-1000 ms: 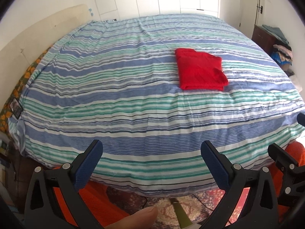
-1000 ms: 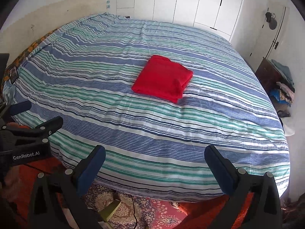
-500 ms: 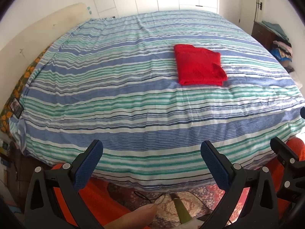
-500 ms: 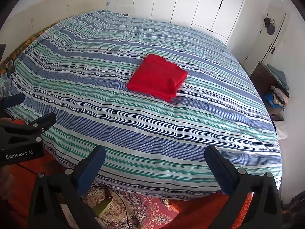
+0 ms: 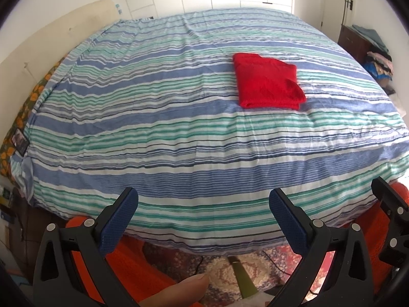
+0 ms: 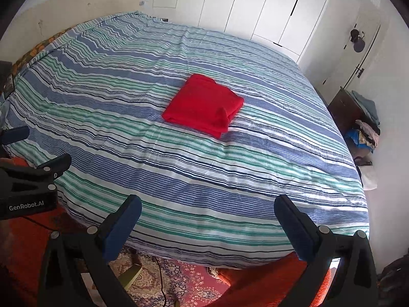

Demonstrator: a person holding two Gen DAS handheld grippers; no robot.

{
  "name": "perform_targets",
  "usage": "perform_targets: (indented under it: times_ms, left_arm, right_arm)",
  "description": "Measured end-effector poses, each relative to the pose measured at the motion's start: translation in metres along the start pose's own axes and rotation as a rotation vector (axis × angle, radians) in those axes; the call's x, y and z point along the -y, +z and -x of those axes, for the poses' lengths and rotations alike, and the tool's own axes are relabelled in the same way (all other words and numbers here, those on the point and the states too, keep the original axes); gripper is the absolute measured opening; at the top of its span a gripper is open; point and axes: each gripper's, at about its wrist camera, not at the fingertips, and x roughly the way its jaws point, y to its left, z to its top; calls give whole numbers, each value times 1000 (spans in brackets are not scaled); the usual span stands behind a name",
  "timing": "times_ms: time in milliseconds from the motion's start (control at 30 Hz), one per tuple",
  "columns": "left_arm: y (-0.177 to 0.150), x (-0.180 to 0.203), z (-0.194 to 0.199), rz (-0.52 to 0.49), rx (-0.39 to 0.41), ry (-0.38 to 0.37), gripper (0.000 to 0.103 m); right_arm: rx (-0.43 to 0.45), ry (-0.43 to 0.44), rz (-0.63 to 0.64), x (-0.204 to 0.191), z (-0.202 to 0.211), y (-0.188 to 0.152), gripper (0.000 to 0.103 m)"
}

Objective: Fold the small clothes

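A red garment [image 5: 267, 81] lies folded into a neat rectangle on the striped bed cover [image 5: 153, 128], right of the middle; it also shows in the right wrist view [image 6: 203, 105]. My left gripper [image 5: 203, 209] is open and empty, held back over the bed's near edge, far from the garment. My right gripper [image 6: 208, 217] is open and empty too, also at the near edge. The right gripper shows at the right edge of the left wrist view [image 5: 391, 204], and the left gripper at the left edge of the right wrist view [image 6: 30, 174].
White wardrobe doors [image 6: 255, 5] stand behind the bed. A dark chest with piled clothes [image 6: 363, 117] stands to the right. A patterned rug [image 6: 179, 281] and orange fabric [image 5: 133, 263] lie below the bed's near edge. A headboard [image 5: 51, 38] runs along the left.
Both grippers have pulled back and risen a little from the bed, so the near edge and the rug show more. The red garment has not moved. Both stay open.
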Motion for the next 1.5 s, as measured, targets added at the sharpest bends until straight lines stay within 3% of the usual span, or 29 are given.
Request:
perform_targets:
  times_ms: [500, 767, 1500]
  left_arm:
    - [1, 3, 4, -16, 7, 4, 102]
    - [2, 2, 8, -21, 20, 11, 102]
    - [7, 5, 26, -4, 39, -7, 102]
  right_arm:
    - [0, -22, -9, 4, -1, -1, 102]
    - [27, 42, -62, 9, 6, 3, 102]
    - [24, 105, -98, 11, 14, 7, 102]
